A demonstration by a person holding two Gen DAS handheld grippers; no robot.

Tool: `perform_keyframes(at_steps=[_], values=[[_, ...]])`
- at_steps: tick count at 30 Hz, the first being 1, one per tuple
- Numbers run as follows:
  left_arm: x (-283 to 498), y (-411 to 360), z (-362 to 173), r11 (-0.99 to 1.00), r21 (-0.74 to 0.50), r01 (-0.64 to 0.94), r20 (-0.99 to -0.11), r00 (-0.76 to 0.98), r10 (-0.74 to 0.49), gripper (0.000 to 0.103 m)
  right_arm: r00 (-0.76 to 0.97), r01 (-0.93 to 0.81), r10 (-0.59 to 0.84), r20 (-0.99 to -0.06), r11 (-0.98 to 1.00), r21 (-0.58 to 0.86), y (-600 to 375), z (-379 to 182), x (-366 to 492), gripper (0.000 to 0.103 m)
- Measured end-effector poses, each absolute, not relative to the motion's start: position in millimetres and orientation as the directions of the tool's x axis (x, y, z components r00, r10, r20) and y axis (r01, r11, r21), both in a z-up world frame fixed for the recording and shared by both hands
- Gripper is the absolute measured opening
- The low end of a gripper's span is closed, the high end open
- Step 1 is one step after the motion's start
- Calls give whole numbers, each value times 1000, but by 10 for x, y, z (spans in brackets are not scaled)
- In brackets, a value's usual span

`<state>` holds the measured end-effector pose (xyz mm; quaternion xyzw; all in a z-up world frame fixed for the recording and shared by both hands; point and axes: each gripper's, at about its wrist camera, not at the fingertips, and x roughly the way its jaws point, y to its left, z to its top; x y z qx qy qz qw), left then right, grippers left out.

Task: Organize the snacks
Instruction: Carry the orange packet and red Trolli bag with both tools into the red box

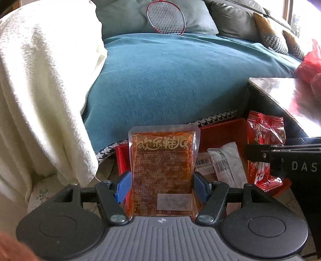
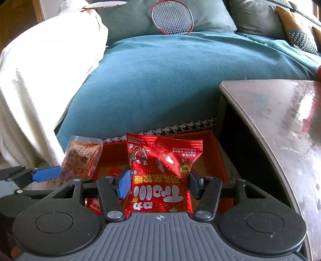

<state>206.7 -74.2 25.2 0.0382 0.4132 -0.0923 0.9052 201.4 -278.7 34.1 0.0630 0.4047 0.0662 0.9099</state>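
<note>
My left gripper (image 1: 162,185) is shut on an orange spicy snack packet (image 1: 163,160), held upright over a red box (image 1: 220,130). My right gripper (image 2: 159,183) is shut on a red gummy candy bag (image 2: 162,172), held over the same red box (image 2: 210,144). The orange packet (image 2: 80,160) and the left gripper's blue fingertip (image 2: 47,173) show at the left in the right wrist view. The red bag (image 1: 264,136) and the right gripper's black body show at the right in the left wrist view. A white wrapped snack (image 1: 226,162) lies in the box.
A sofa with a teal throw (image 1: 170,80) stands behind the box. A white blanket (image 1: 40,90) hangs at the left. A glossy table (image 2: 280,124) stands at the right. A badminton racket (image 1: 165,18) leans on the cushions. A red plastic bag (image 1: 310,64) sits on the table.
</note>
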Motion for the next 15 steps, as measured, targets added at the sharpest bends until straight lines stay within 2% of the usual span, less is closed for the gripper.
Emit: perform_keyframes(at_steps=[15], values=[[2244,-851,32,981,26,193,-787,609,-99,59,598,-62,145,-788,989,135,-2782,27,2274,64]])
